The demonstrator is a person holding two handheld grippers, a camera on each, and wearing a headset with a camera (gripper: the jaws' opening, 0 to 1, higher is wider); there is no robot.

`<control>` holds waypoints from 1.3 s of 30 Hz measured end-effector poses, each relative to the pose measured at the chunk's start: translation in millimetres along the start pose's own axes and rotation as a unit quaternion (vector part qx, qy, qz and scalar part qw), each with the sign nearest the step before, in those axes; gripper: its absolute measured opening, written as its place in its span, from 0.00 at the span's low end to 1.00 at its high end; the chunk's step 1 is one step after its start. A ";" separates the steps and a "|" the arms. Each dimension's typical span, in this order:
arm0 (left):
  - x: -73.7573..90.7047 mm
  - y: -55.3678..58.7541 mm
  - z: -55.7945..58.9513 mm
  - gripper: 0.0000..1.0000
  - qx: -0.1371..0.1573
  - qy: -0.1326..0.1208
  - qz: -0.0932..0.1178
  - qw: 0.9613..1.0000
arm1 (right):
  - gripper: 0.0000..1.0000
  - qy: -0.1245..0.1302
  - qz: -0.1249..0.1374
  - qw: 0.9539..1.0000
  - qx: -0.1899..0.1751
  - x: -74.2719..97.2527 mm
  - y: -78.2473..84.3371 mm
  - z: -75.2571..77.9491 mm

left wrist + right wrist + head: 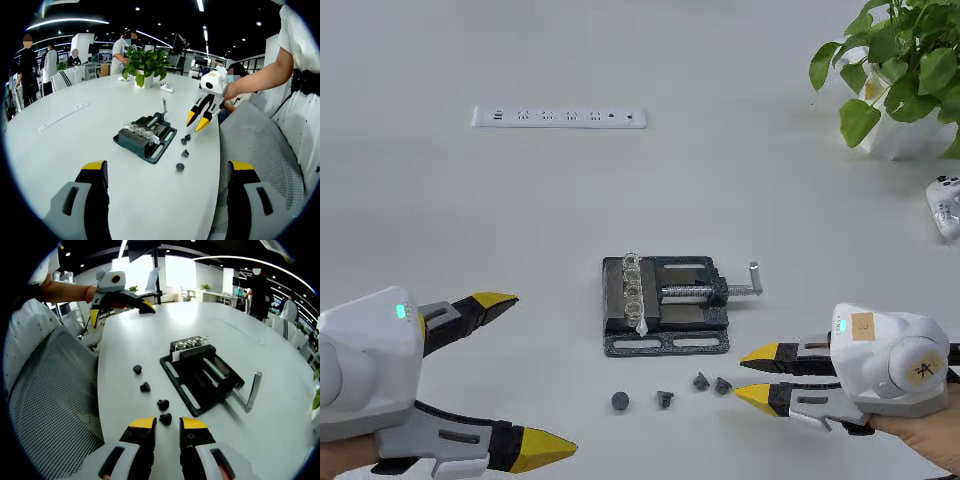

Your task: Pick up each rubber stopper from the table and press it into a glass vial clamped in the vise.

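Four rubber stoppers (665,399) are left loose, lower centre; the vials (633,290) seem unplugged. Jaws of the left gripper (542,373) and right gripper (741,372) are held apart.

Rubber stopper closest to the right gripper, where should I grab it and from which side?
Pinch the rubber stopper across its body with the right gripper, coming in low from the right, where the open jaws face it. It is small and squat, so a side pinch likely holds best. A second stopper sits close beyond it; stop short.
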State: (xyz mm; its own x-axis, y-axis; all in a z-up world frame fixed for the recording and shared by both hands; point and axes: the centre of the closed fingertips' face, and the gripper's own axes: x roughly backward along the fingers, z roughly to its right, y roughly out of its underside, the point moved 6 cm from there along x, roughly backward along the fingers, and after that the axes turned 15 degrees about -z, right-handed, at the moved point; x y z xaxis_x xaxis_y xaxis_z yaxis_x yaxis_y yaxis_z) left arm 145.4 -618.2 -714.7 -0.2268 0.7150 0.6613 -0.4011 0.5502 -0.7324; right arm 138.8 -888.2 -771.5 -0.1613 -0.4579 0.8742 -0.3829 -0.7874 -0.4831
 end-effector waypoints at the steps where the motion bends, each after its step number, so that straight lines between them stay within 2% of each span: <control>1: 0.0 -0.3 -0.2 0.99 0.001 0.000 0.001 1.000 | 0.14 0.001 -0.003 1.000 0.004 -1.8 0.8 0.0; 13: 0.6 -1.0 0.0 0.99 0.006 0.000 0.001 1.000 | 0.06 -0.004 -0.027 0.999 0.027 -15.2 2.5 -3.4; 26: -0.1 -1.5 -0.3 0.99 0.009 0.001 0.001 1.000 | 0.00 -0.005 -0.030 0.999 0.034 -17.9 3.3 -1.0; 30: -1.1 -1.8 -0.3 0.99 0.008 0.001 0.000 1.000 | 0.00 -0.006 -0.033 0.999 0.034 -17.0 3.3 -1.7; 32: -1.1 -2.2 0.3 0.95 0.008 0.004 0.000 1.000 | 0.00 -0.007 -0.033 0.999 0.034 -16.9 3.4 -1.7; 39: -1.3 -3.0 0.4 0.96 0.007 0.004 0.001 1.000 | 0.00 -0.006 -0.033 0.999 0.031 -17.4 4.1 -0.9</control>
State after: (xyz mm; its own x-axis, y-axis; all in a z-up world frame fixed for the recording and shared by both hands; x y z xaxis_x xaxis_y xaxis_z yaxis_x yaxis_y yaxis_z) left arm 146.5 -620.9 -713.3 -0.2209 0.7193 0.6586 -0.4122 0.5431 -0.7315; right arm 139.2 -883.0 -788.7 -0.1270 -0.4094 0.9035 -0.3351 -0.8396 -0.4275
